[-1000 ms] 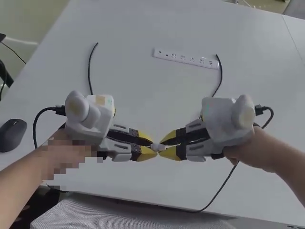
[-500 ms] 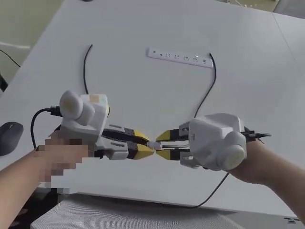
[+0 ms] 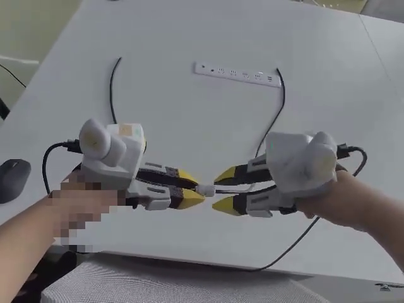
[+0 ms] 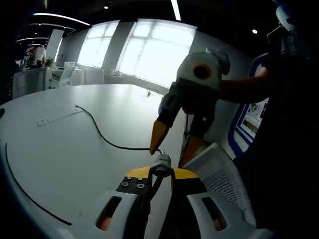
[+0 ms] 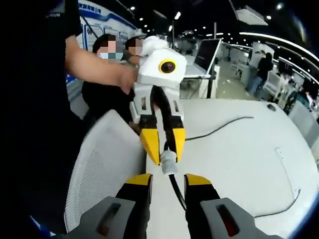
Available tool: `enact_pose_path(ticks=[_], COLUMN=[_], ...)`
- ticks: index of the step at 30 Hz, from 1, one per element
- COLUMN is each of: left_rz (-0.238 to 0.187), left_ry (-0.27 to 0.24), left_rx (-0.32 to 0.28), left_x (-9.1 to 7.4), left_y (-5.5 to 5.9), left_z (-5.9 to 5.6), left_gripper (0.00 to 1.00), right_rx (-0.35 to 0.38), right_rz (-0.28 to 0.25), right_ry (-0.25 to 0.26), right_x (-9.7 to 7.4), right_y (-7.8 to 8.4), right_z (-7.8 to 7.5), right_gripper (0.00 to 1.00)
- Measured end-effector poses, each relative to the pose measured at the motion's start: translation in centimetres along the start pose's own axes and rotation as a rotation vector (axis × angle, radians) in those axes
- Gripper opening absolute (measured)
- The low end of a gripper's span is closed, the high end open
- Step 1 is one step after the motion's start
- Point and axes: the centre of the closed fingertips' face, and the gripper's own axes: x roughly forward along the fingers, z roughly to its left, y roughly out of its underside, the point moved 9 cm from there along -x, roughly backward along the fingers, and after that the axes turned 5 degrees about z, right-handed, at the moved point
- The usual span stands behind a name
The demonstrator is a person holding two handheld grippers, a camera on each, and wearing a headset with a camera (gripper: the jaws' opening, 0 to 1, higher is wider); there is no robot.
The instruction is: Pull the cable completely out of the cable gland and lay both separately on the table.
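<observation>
The cable gland (image 5: 168,162) — a small pale fitting — is sitting pinched between the yellow tips of the left gripper (image 3: 201,191), whose jaws are pressing together on it. The cable (image 5: 176,190), thin and black, is coming out of the end of the gland that faces away from the left gripper and is running straight into the gap of the right gripper (image 3: 218,192). That gripper's jaws are standing spread, one above and one below the cable in the head view, and neither tip appears to be touching it. In the right gripper view the cable is passing down the middle between that gripper's own two tips, with the gland just beyond them. The two grippers are pointing tip to tip, nearly meeting, and both are being held over the near edge of the white table (image 3: 189,38).

Beyond the grippers and well apart from them, a white power strip (image 3: 237,74) is lying flat on the table, and its black lead (image 3: 276,117) is curving back toward the right gripper's side. Another loose black wire (image 3: 113,88) is lying beyond the left gripper. A dark mouse (image 3: 12,178) is resting out past the left gripper's outer side — near the table edge. A white mesh chair back (image 5: 94,174) is showing below the grippers, on the person's side of the table.
</observation>
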Motion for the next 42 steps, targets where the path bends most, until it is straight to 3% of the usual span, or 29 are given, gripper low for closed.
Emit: enact_pose_path(ticks=[3,5,7,8,10,12,15,20,27,32,36,42], left_rz=[0.001,0.003,0.007,0.006,0.002,-0.004,-0.011,-0.010,-0.003,0.000,0.001,-0.001], left_ry=[-0.001,-0.003,-0.002,0.000,0.002,0.005,0.012,0.015,0.015,0.020,0.029,0.037], left_rx=[0.009,0.024,0.033,0.038,0.047,0.049,0.058,0.070,0.069,0.032,0.011,-0.005], left_x=[0.0,0.0,0.1,0.1,0.2,0.2,0.2,0.2,0.4,0.5,0.5,0.4], left_y=[0.0,-0.1,-0.2,-0.2,-0.4,-0.6,-0.9,-1.0,-1.0,-0.9,-0.9,-0.8], left_z=[-0.1,-0.1,-0.2,-0.2,-0.2,-0.2,-0.3,-0.1,0.0,0.1,0.1,0.2], left_gripper=[0.15,0.15,0.15,0.15,0.15,0.15,0.15,0.15,0.15,0.15,0.15,0.15], right_rx=[0.208,0.290,0.348,0.399,0.468,0.497,0.492,0.511,0.503,0.436,0.367,0.165], right_rz=[-0.092,-0.120,-0.153,-0.177,-0.175,-0.170,-0.164,-0.172,-0.152,-0.155,-0.160,-0.131], right_ry=[-0.154,-0.227,-0.246,-0.293,-0.349,-0.412,-0.403,-0.466,-0.479,-0.442,-0.384,-0.236], right_x=[-0.4,-0.5,-0.3,-0.3,-0.1,0.0,0.5,0.6,0.9,0.8,0.6,0.1], right_y=[0.1,0.2,0.4,0.4,0.7,0.9,1.0,0.9,1.0,0.8,0.7,0.0], right_z=[-0.8,-1.1,-1.9,-2.2,-2.3,-2.1,-2.4,-2.2,-2.3,-2.1,-1.8,-1.0], right_gripper=[0.21,0.20,0.21,0.21,0.22,0.24,0.22,0.12,0.09,0.08,0.08,0.08])
